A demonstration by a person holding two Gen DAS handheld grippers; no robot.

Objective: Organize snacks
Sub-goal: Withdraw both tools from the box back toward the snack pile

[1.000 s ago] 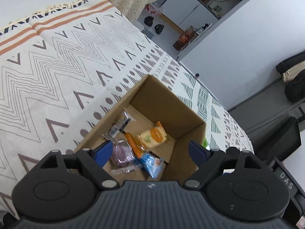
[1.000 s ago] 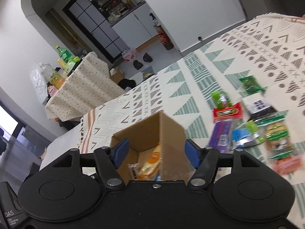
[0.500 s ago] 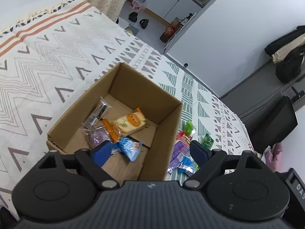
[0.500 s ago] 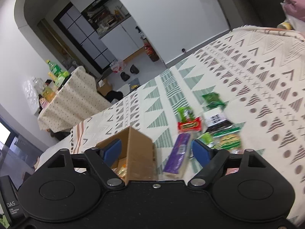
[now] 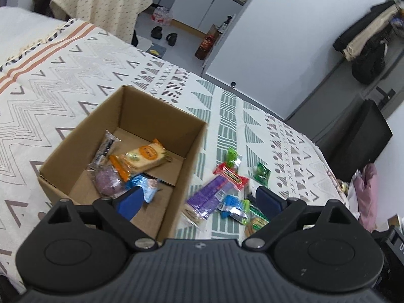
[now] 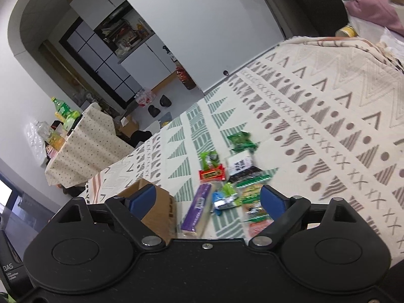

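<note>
Both tools hang above a table (image 5: 63, 80) under a patterned cloth, each hand-held gripper spread wide and empty: the left hand-held gripper (image 5: 198, 198) over the near edge of the box (image 5: 161, 116), the right hand-held gripper (image 6: 207, 198) over the loose pile just beside it.

The snacks are small foil and film packets — light, soft, crinkly, and probably slippery under the pads. A pinch across the flat middle or a crimped end seam would likely hold best; the puffed ones may squash or slide out if squeezed hard. The purple pack (image 6: 197, 209) is the longest piece and looks stiffer, so taking it across its narrow width near the centre should keep it from tipping.

Count inside the box, as far as the left view shows: five — a yellow packet (image 5: 144, 156) on top, an orange stick, a clear-wrapped dark bar, a purple round pouch and a blue packet (image 5: 144, 185) partly hidden by a finger.

Count on the cloth: about nine or ten — the purple pack, a red bar (image 6: 212, 174), a white-and-black pack (image 6: 241, 165), one blue, several green, one orange-red; the near ones overlap and blur, so the figure is rough.
</note>
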